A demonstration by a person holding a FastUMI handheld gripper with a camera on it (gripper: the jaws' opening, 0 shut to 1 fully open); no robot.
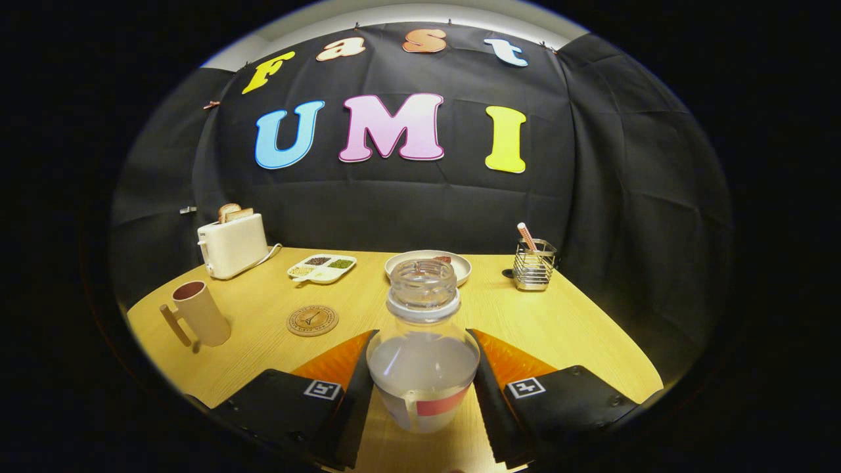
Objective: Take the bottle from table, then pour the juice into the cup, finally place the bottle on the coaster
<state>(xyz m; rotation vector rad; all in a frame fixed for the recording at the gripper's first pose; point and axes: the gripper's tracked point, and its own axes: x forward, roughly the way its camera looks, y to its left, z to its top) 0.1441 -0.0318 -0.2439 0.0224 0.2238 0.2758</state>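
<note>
A clear uncapped bottle [422, 355] with pale, cloudy juice and a red-and-white label stands upright between my fingers. My gripper [422, 334] is shut on the bottle, one finger pressing on each side of its body. Whether its base touches the wooden table [565, 328] I cannot tell. A tan cup [197, 314] with a handle and a dark red inside stands to the left, beyond the left finger. The round cork coaster [312, 320] lies flat between the cup and the bottle, just ahead of the left finger.
At the back left stands a white toaster [233, 244] with bread in it. A divided snack tray [322, 268] and a shallow plate [428, 263] lie behind the bottle. A wire holder [533, 265] with a striped stick is at the back right.
</note>
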